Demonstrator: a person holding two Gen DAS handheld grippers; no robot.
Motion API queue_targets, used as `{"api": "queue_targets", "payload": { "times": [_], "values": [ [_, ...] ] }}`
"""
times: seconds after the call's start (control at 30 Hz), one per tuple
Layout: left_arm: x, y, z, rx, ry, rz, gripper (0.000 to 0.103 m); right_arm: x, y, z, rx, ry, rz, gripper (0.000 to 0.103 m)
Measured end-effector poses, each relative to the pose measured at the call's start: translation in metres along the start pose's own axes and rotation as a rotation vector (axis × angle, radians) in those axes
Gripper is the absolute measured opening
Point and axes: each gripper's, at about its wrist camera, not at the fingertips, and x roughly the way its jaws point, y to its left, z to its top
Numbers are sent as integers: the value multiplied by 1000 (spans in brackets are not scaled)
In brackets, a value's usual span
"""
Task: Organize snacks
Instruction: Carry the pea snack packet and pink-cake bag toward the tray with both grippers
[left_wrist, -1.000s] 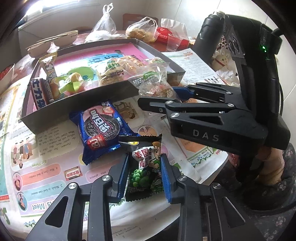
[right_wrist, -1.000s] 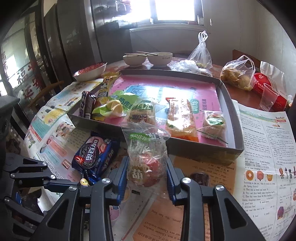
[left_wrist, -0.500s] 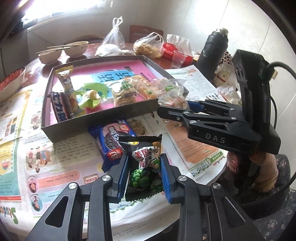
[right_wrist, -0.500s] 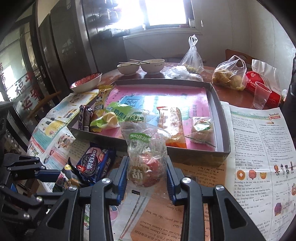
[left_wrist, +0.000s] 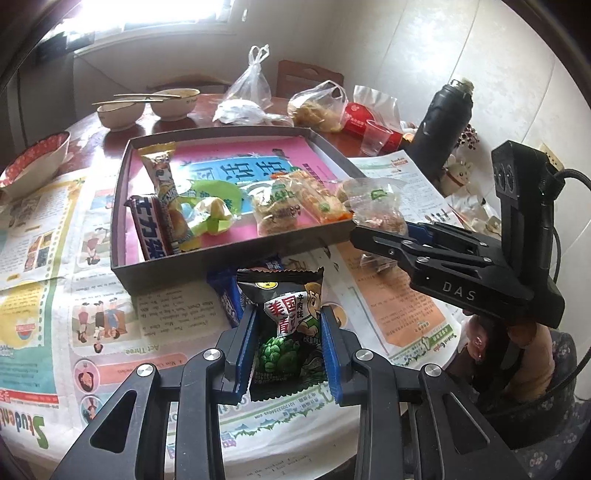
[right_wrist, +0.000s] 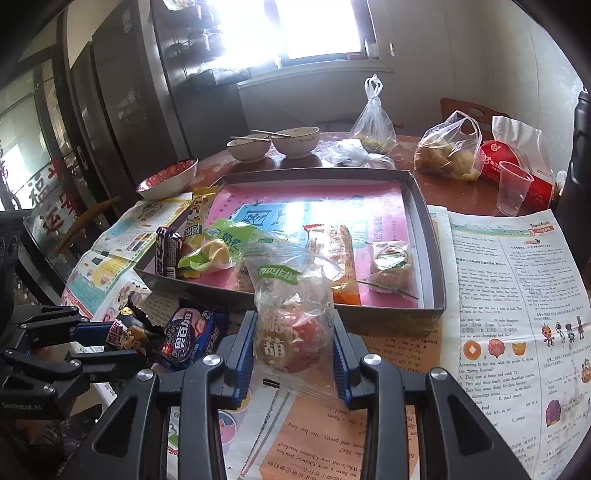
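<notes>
Left tool: I am holding my left tool clamped on a black and green snack packet, its blue pads pressing both sides of the packet.
Right tool: I am keeping my right tool clamped on a clear snack bag with red pieces inside.
Black packet position: it is standing upright between the pads, hanging over the newspaper just in front of the box.
Clear bag position: it is sitting at the near wall of the grey box, its top leaning over the rim.
Blue cookie pack: I am seeing it lying on the newspaper, just outside the box's near wall, between my two tools.
Box contents: I am looking at several wrapped snacks lying along its near side on a pink lining.
Table: bowls, plastic bags and a clear cup are standing beyond the box.
</notes>
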Motion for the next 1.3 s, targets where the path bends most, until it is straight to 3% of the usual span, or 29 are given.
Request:
{"api": "queue_targets", "payload": {
  "times": [1.3],
  "values": [
    [4, 16, 47, -66, -109, 26, 33, -13, -8, 17, 23, -72, -24, 37]
  ]
}}
